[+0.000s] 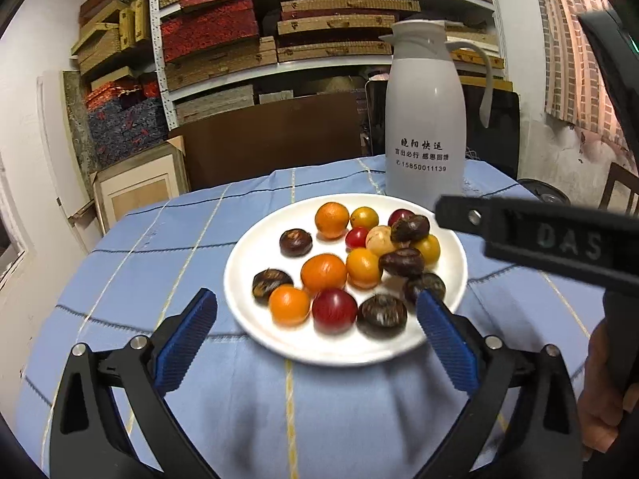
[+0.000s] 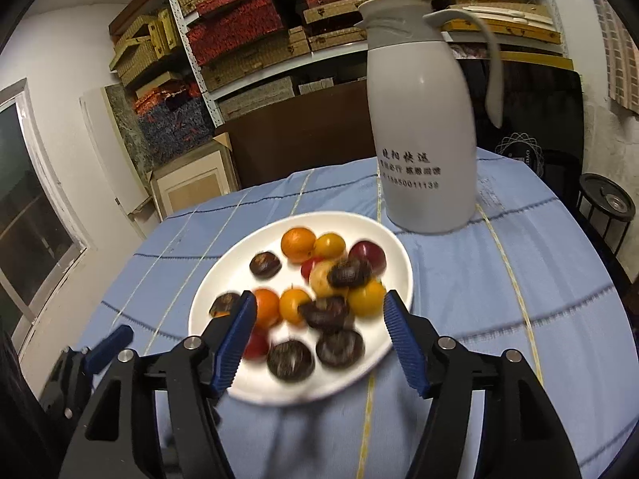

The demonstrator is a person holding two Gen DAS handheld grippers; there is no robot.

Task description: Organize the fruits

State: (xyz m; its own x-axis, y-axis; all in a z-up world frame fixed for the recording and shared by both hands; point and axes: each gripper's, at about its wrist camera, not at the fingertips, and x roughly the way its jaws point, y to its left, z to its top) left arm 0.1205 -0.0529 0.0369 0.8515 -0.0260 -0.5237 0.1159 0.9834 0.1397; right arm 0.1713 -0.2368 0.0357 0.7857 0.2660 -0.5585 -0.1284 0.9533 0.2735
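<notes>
Left wrist view: the left gripper (image 1: 317, 311) stands wide open above the near edge of a white plate (image 1: 451, 247), its blue ribbed fingers (image 1: 187, 343) spread to either side with nothing clamped between them. The plate sits on a blue checked tablecloth (image 1: 159, 239) and carries the whole mix of fruits: three small oranges (image 1: 331, 219), two dark red tomatoes (image 1: 334, 309), yellow tomatoes (image 1: 363, 267), a small red one, a pale round fruit (image 1: 379, 239) and several dark brown chestnuts (image 1: 295, 242). One chestnut (image 1: 410, 228) is perched on top of the others at the far right of the pile. A white thermos jug (image 1: 425, 119) with printed lettering stands on the cloth just behind the plate. The right gripper's black body (image 1: 559, 235) reaches in from the right edge, with a hand (image 1: 603, 399) on its handle below. Shelves of woven boxes (image 1: 319, 32) fill the wall behind.

Right wrist view: the right gripper (image 2: 319, 327) hangs over the near half of the plate (image 2: 399, 255) with its jaws apart, the pads touching no fruit. The fruits beneath are blurred, chestnuts (image 2: 339, 347) nearest and an orange (image 2: 297, 244) at the far side. The jug (image 2: 425, 119) stands behind and right of the plate. A blue finger of the left gripper (image 2: 108, 345) shows at the lower left.
</notes>
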